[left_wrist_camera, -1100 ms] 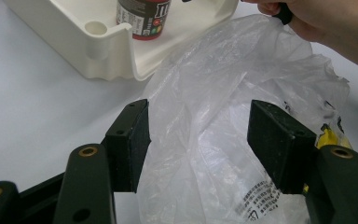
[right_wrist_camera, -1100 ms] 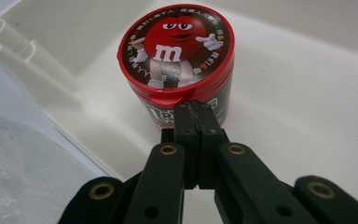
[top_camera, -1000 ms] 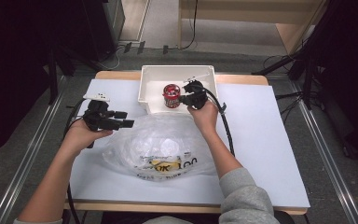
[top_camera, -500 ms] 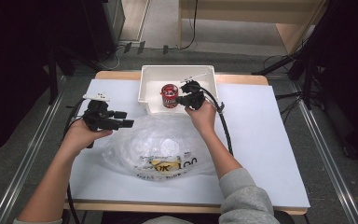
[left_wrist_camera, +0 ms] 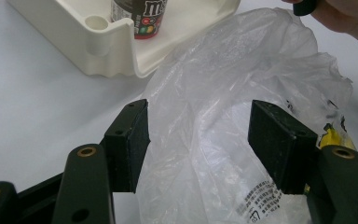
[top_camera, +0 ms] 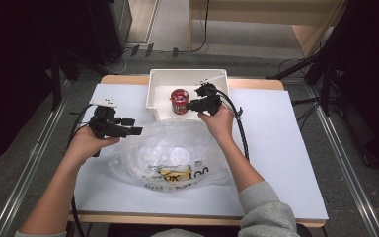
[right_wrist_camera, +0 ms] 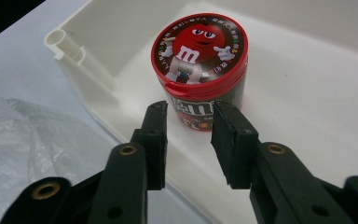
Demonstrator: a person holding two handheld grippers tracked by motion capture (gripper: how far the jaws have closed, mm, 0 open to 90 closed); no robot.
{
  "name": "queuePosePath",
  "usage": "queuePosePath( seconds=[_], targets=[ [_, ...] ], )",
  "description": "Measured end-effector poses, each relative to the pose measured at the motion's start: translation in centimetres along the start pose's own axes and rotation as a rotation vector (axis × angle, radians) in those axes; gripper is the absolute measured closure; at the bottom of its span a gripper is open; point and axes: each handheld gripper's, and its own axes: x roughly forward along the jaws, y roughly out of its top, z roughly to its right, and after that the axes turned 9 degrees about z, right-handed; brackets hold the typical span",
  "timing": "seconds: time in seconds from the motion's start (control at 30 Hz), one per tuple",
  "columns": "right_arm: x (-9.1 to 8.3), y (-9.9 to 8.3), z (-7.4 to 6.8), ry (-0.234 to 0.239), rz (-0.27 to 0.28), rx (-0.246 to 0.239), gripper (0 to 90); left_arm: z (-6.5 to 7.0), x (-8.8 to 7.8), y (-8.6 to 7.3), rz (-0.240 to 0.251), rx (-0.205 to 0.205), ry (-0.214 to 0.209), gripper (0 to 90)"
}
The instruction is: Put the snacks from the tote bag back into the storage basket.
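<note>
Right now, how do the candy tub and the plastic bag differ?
The candy tub is rigid and opaque, red-lidded; the plastic bag is soft, crumpled and see-through. The tub stands upright inside the white bin; the bag lies flat on the table, beside the bin. Both carry printed lettering.

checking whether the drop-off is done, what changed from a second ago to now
The right gripper has just been opening its fingers and has let go of the red-lidded candy tub, which now stands upright in the white bin, clear of the gripper. The left gripper, open around the edge of the clear plastic bag, stayed put, as did bag and bin.
</note>
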Motion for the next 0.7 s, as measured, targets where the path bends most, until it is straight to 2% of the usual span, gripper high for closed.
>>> queuePosePath(
  seconds=[0.1, 0.2, 0.27, 0.57, 0.7],
  targets=[
    [-0.5, 0.0, 0.0, 0.003, -0.003, -0.007, 60.4, 0.0, 0.1, 0.0, 0.001, 0.002, 0.001, 39.2],
    [-1.1, 0.1, -0.3, -0.016, -0.005, -0.026, 54.9, 0.1, 0.1, 0.0, -0.001, -0.001, 0.002, 39.2],
    [-1.5, 0.1, -0.4, -0.007, -0.001, -0.020, 52.5, 0.1, 0.2, -0.1, -0.001, 0.003, 0.002, 39.3],
    [-3.2, -0.2, -1.1, 0.031, 0.000, -0.026, 48.4, 0.2, 0.3, -0.2, -0.004, 0.007, 0.000, 39.4],
    [-4.2, -0.4, -1.7, 0.011, 0.018, -0.053, 46.8, 0.3, 0.3, -0.3, -0.001, 0.007, 0.000, 39.4]
  ],
)
